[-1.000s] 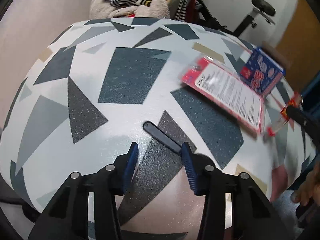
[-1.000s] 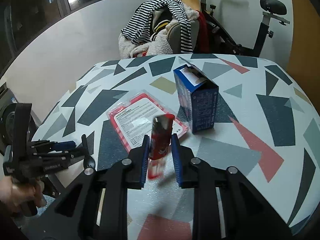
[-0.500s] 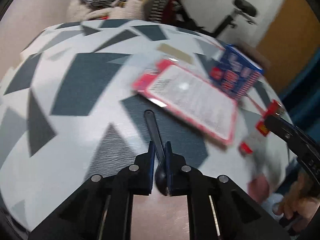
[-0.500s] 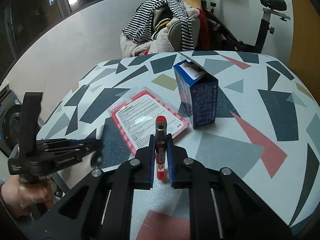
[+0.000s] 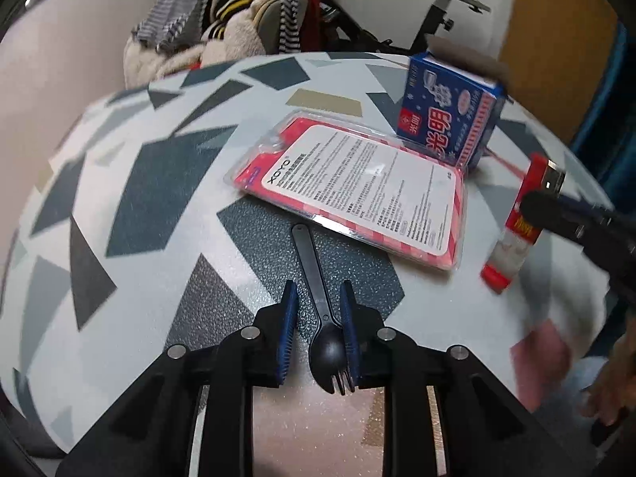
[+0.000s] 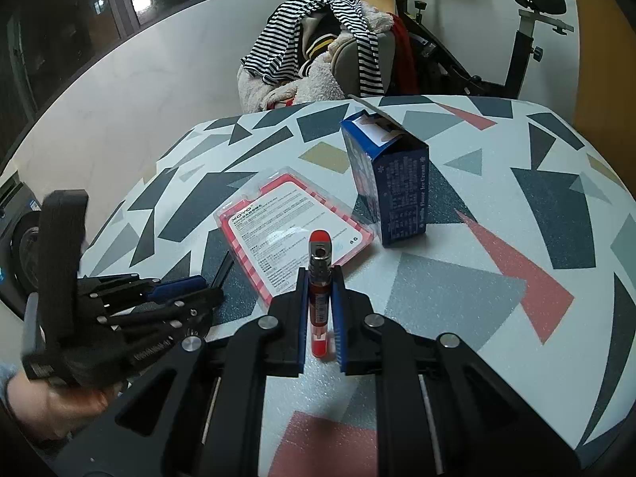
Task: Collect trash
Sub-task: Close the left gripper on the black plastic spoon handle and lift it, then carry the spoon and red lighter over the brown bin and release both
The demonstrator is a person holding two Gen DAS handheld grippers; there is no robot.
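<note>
My left gripper (image 5: 317,295) is shut on a black plastic spork (image 5: 316,302); its handle points away from me over the patterned table (image 5: 131,198), its tines toward me. My right gripper (image 6: 320,278) is shut on a red lighter (image 6: 319,282), held upright just above the table; it also shows in the left wrist view (image 5: 516,222). A red-edged blister pack (image 5: 357,187) with a white label lies flat mid-table, seen too in the right wrist view (image 6: 290,230). A blue carton (image 5: 449,119) stands behind it, its flap open (image 6: 391,183).
A chair heaped with striped and fleecy clothes (image 6: 318,55) stands beyond the table's far edge. An exercise bike (image 6: 516,39) stands at the back right. The left gripper body (image 6: 119,310) shows at the table's left edge in the right wrist view.
My left gripper closed on the spork and swung to the right toward the pack and carton. My right gripper closed fully on the lighter and holds it upright.
</note>
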